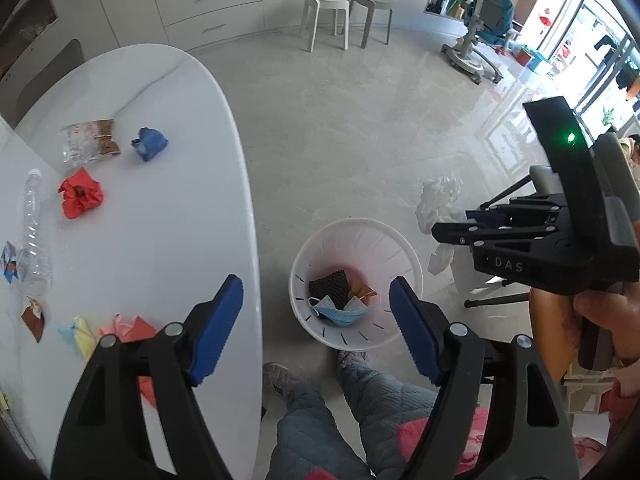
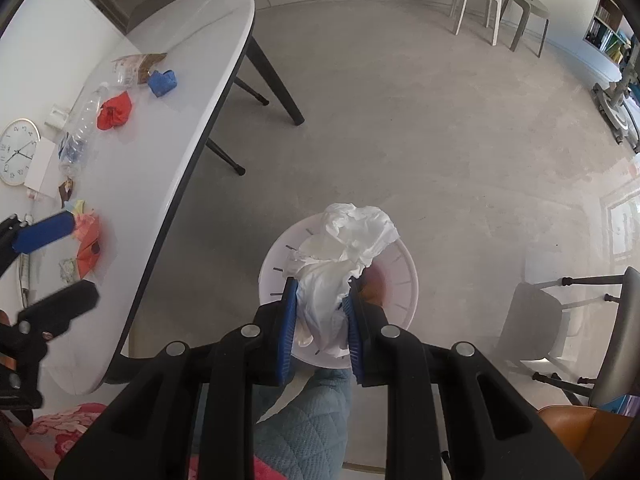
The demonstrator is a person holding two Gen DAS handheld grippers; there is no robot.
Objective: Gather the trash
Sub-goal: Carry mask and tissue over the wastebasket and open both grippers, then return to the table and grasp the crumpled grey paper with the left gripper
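My right gripper [image 2: 322, 312] is shut on a crumpled white plastic bag [image 2: 348, 248] and holds it above the white trash bin [image 2: 404, 276] on the floor. In the left wrist view the bin [image 1: 384, 240] holds a blue face mask [image 1: 344, 312] and dark scraps, and the right gripper [image 1: 452, 236] with the bag [image 1: 436, 200] hangs to the bin's right. My left gripper [image 1: 316, 320] is open and empty, between the table edge and the bin. On the white table [image 1: 160, 240] lie a red wad [image 1: 82, 194], a blue wad [image 1: 150, 144], a clear wrapper [image 1: 90, 142] and a plastic bottle [image 1: 34, 236].
Coloured paper scraps [image 1: 120, 330] lie at the table's near end. Two stools [image 1: 346, 16] stand by the far cabinets. A chair [image 2: 560, 320] stands right of the bin. The person's legs [image 1: 340, 408] are just below the bin. A clock [image 2: 18, 152] lies on the table's far side.
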